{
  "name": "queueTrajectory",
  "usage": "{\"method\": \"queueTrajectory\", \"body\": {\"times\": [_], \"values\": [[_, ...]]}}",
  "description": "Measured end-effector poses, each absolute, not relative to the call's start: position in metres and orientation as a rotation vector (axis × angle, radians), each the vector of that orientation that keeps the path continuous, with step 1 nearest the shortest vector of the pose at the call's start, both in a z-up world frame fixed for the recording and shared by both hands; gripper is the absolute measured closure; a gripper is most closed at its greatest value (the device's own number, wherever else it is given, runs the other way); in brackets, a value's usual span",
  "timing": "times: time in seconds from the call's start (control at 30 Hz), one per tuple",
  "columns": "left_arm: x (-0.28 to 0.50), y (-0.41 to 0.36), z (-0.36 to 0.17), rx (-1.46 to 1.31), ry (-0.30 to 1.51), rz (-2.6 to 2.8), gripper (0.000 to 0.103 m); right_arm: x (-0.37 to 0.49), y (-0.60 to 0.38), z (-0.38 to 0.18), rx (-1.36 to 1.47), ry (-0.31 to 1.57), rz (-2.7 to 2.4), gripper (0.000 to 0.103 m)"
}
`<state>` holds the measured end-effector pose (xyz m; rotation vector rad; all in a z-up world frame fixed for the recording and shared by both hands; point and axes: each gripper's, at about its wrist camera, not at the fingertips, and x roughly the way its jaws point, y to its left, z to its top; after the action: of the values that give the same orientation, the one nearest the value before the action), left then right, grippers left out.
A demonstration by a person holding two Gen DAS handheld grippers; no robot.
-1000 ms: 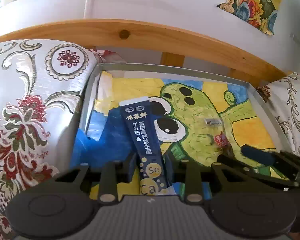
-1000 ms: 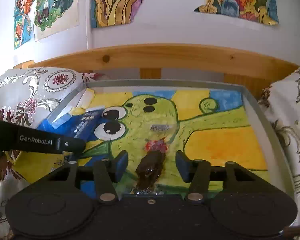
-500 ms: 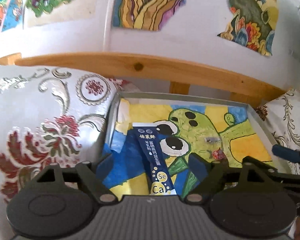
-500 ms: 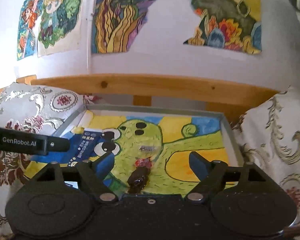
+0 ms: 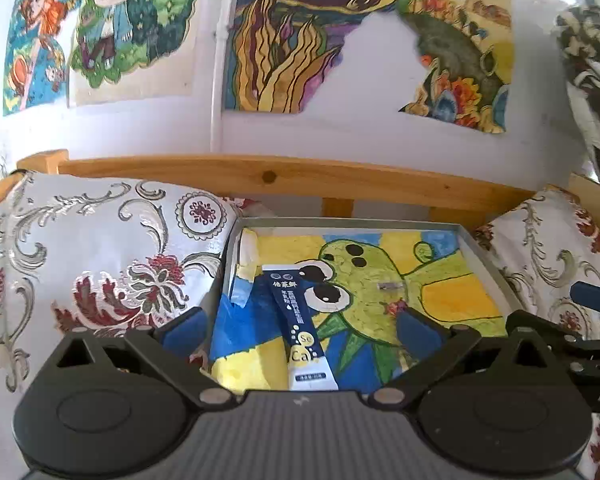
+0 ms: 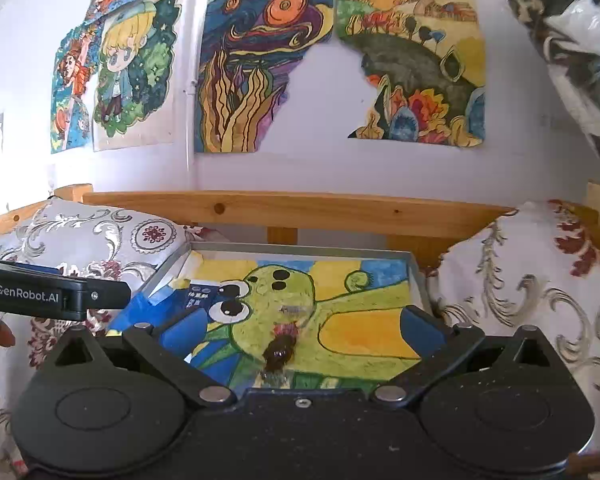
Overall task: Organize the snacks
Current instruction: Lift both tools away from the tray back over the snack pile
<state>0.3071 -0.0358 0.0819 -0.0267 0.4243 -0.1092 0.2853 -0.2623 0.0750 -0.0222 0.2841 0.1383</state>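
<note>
A dark blue sachet [image 5: 300, 324] lies flat in the tray [image 5: 484, 256], on the left part of its painted frog liner [image 5: 364, 280]. A brown wrapped candy [image 6: 278, 354] lies near the liner's middle, apart from the sachet. The left gripper [image 5: 302, 330] has its jaws spread wide and empty above the sachet. The right gripper [image 6: 300, 330] is likewise spread wide, holding nothing, above the candy. Patterned cushions [image 5: 92, 256] flank the tray.
</note>
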Motion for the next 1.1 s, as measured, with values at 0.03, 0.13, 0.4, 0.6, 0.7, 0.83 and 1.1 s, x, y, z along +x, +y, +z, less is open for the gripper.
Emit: {"method": "queueTrajectory", "body": {"times": [0.03, 0.13, 0.4, 0.6, 0.7, 0.83, 1.1], "values": [[0.301, -0.037, 0.082, -0.023, 0.419, -0.106, 0.001, 0.278, -0.264, 0.076, -0.028, 0.281, 0.137, 0.001], [0.28, -0.039, 0.079, -0.014, 0.405, -0.089, 0.001, 0.255, -0.267, 0.075, -0.04, 0.277, 0.129, 0.001], [0.216, -0.04, 0.058, -0.051, 0.395, -0.046, 0.001, 0.19, -0.273, 0.063, -0.091, 0.277, 0.114, 0.001], [0.179, -0.042, 0.043, -0.054, 0.419, -0.051, 0.001, 0.152, -0.27, 0.049, -0.094, 0.304, 0.107, 0.001], [0.163, -0.041, 0.036, -0.043, 0.424, -0.055, 0.001, 0.134, -0.267, 0.039, -0.089, 0.334, 0.112, 0.001], [0.147, -0.041, 0.026, -0.017, 0.437, -0.05, 0.001, 0.114, -0.263, 0.024, -0.086, 0.39, 0.116, 0.001], [0.123, -0.04, 0.005, 0.016, 0.5, -0.073, 0.001, 0.092, -0.259, 0.004, -0.125, 0.53, 0.129, 0.001]]}}
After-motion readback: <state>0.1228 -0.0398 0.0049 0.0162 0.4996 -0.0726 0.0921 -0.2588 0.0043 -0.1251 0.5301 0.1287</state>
